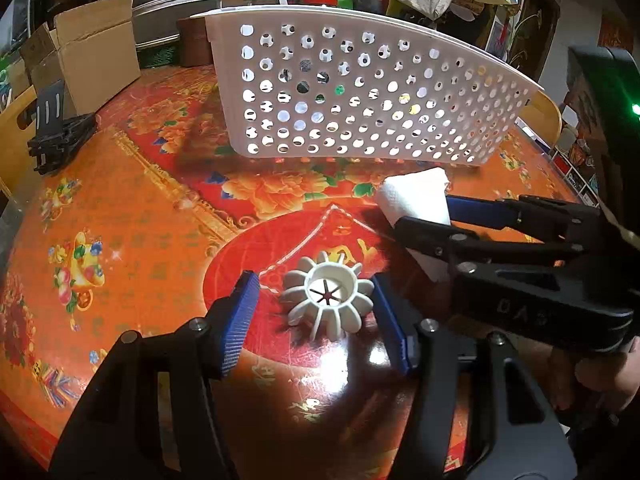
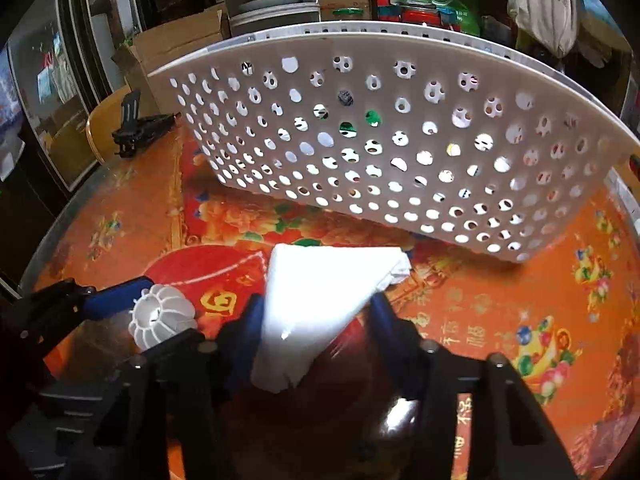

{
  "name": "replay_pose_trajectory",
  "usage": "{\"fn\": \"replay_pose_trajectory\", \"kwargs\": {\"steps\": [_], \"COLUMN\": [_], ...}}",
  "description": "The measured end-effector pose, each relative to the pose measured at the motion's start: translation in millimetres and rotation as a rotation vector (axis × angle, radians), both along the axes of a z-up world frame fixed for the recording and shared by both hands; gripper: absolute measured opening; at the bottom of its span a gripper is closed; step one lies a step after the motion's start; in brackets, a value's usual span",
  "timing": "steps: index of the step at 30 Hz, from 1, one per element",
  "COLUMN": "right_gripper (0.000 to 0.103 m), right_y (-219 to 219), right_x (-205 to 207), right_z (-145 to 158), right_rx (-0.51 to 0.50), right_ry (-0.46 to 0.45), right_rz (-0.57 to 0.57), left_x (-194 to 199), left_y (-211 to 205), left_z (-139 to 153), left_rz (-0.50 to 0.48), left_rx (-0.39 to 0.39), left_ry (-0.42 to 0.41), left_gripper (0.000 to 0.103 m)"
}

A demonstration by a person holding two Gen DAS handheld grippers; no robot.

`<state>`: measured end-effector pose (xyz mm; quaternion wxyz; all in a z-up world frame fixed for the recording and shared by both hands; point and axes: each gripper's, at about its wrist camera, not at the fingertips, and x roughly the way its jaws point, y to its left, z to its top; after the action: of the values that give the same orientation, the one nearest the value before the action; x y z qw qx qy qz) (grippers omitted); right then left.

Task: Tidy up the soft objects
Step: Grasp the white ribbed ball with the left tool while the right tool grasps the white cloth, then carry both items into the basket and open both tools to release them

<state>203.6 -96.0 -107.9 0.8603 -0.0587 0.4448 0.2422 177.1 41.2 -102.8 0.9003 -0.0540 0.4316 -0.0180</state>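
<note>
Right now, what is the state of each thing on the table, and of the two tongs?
Left tongs: open, fingers either side of the ribbed ball, small gaps showing.
Ribbed white ball: resting on the table, not gripped.
Right tongs: shut on the white tissue.
White tissue: folded, held between the fingers.
White perforated basket: upright on the table, contents not clear.
Cardboard box: open flaps.

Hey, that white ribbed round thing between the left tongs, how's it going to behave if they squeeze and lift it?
The white ribbed ball is hollow, with thin open fins, so it probably weighs little and the fins may flex under the left tongs. Its rounded shape on the glossy tablecloth suggests it could roll or skid if pushed off-centre.
</note>
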Motion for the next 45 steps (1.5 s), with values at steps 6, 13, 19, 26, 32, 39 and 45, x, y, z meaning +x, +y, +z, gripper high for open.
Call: {"fn": "replay_pose_trajectory", "kwargs": {"steps": [6, 13, 19, 26, 32, 39, 45], "right_gripper": [0.037, 0.037, 0.037, 0.036, 0.036, 0.036, 0.036], "right_y": [-21.4, -48.1, -69.5, -83.9, -94.4, -102.3, -109.7], "right_x": [-10.7, -37.5, -56.2, -68.7, -75.9, -79.9, -81.4], "right_z": [2.4, 23.1, 35.3, 44.0, 53.4, 67.6, 87.1], "right_rx": [0.048, 0.075, 0.064, 0.059, 0.059, 0.065, 0.084], "right_ry": [-0.005, -0.071, -0.123, -0.150, -0.170, -0.193, -0.217], "right_rz": [-0.009, -0.027, -0.047, -0.063, -0.073, -0.066, -0.055], "left_x": [-0.2, -8.8, -16.1, -25.0, -38.9, -55.4, -60.4], "left_y": [-1.6, -5.9, -4.6, -3.8, -4.6, -7.7, -13.3], "left_z": [0.2, 7.8, 12.2, 18.2, 31.7, 68.2, 98.9], "left_rz": [-0.008, -0.017, 0.017, 0.009, -0.001, -0.010, -0.033], "left_rx": [-0.001, 0.014, 0.029, 0.030, 0.029, 0.047, 0.046], "left_ry": [-0.001, -0.053, -0.086, -0.138, -0.184, -0.245, -0.276], "left_gripper": [0.055, 0.054, 0.042, 0.041, 0.041, 0.041, 0.041]}}
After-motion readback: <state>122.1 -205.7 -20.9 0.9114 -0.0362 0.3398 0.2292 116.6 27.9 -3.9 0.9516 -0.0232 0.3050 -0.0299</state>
